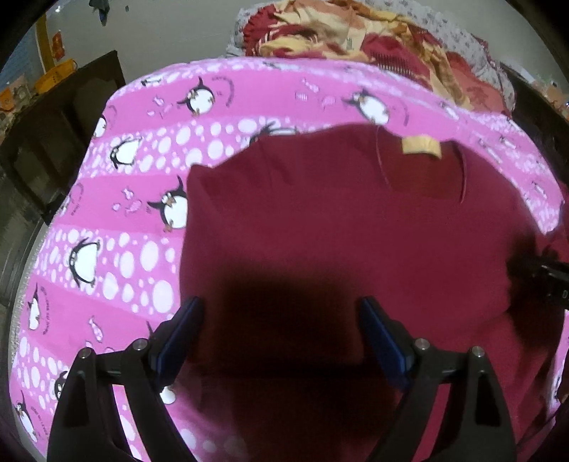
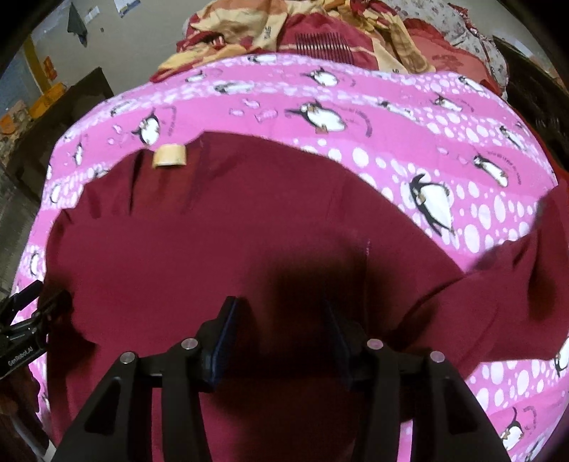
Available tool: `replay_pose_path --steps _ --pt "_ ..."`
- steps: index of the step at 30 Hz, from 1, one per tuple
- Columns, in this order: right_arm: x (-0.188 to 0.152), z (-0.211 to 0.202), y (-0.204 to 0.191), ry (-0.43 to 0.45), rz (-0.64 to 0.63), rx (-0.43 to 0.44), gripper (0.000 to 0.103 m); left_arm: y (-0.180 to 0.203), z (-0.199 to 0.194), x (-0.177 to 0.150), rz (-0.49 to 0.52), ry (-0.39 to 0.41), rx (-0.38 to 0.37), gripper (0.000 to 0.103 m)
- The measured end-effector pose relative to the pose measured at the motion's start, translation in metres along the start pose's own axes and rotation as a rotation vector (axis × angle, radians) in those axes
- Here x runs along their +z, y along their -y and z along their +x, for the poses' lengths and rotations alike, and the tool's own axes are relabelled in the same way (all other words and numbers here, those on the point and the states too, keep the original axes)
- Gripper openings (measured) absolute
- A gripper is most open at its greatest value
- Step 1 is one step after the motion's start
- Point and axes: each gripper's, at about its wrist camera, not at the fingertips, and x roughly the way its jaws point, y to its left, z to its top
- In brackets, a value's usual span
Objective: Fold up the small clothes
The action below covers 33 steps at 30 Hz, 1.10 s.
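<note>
Nearest in each wrist view, two black tools with blue-padded fingers are pointing steeply down over a dark maroon knit garment. The left tool is standing spread wide, its fingers apart with only shadowed maroon cloth showing between them and nothing pinched. The right tool is standing partly spread, also pinching nothing, above the garment's near middle. Each tool is also appearing at the edge of the other's view, the left one at the garment's left side, the right one at its right.

The garment is lying mostly flat on a pink bed sheet printed with penguins and white dots, its neckline at the far edge bearing a small tan rectangular label. One sleeve is extending to the right across the sheet.

Farther off, a crumpled red and cream patterned blanket is lying heaped at the far side of the bed.
</note>
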Motion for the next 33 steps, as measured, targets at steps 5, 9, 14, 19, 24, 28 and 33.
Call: replay_pose_path --steps 5,9,14,19,24,28,33 --pt "0.001 -0.008 0.003 0.011 -0.001 0.032 0.062 0.000 0.001 0.001 0.006 -0.004 -0.001 0.088" --pt "0.004 -0.032 0.030 0.058 0.055 0.037 0.063 -0.004 -0.005 0.003 -0.007 0.004 -0.012 0.088" --pt "0.014 -0.056 0.089 0.112 0.174 -0.030 0.071 -0.004 -0.010 0.002 -0.011 0.010 -0.023 0.088" --pt "0.020 -0.041 0.136 0.012 0.257 -0.099 0.076 0.000 -0.010 0.002 0.003 0.005 -0.019 0.088" --pt "-0.018 -0.045 0.170 0.006 0.363 -0.132 0.076 -0.003 -0.010 0.001 -0.007 0.005 -0.027 0.088" --pt "-0.046 -0.049 0.182 0.000 0.399 -0.099 0.075 -0.003 -0.011 0.001 -0.004 0.008 -0.030 0.088" --pt "-0.050 -0.097 0.191 0.130 0.449 -0.100 0.076 -0.004 -0.012 0.000 -0.010 0.011 -0.032 0.088"
